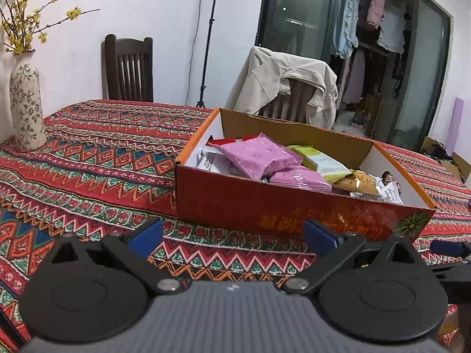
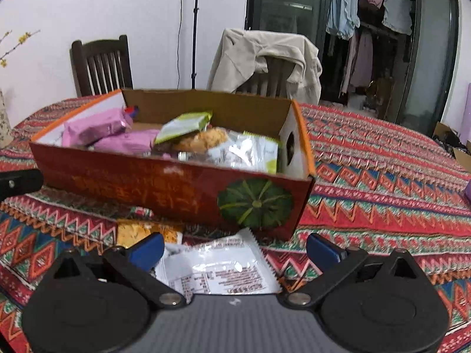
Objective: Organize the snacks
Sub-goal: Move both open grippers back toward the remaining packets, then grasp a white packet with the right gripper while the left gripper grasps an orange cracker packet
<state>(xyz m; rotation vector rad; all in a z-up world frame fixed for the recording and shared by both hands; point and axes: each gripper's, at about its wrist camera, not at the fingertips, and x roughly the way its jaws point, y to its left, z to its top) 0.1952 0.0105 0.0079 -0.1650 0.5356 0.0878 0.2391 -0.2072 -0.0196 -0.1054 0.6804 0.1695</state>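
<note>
An open red cardboard box (image 1: 265, 203) with a pumpkin picture (image 2: 256, 203) stands on the patterned tablecloth. It holds pink packets (image 1: 259, 156), a green-white packet (image 1: 321, 161), a cookie packet (image 1: 357, 182) and white packets. My left gripper (image 1: 232, 236) is open and empty, just in front of the box's near wall. My right gripper (image 2: 235, 248) is open over a white snack packet (image 2: 217, 267) lying on the cloth in front of the box. A yellow packet (image 2: 138, 232) lies beside it, to the left.
A flowered vase (image 1: 26, 103) with yellow blossoms stands at the table's far left. Two wooden chairs (image 1: 128, 67) stand behind the table, one draped with a beige jacket (image 1: 288, 85). A light stand (image 1: 206, 44) and glass doors lie beyond. The left gripper's body (image 2: 17, 181) shows at the right view's left edge.
</note>
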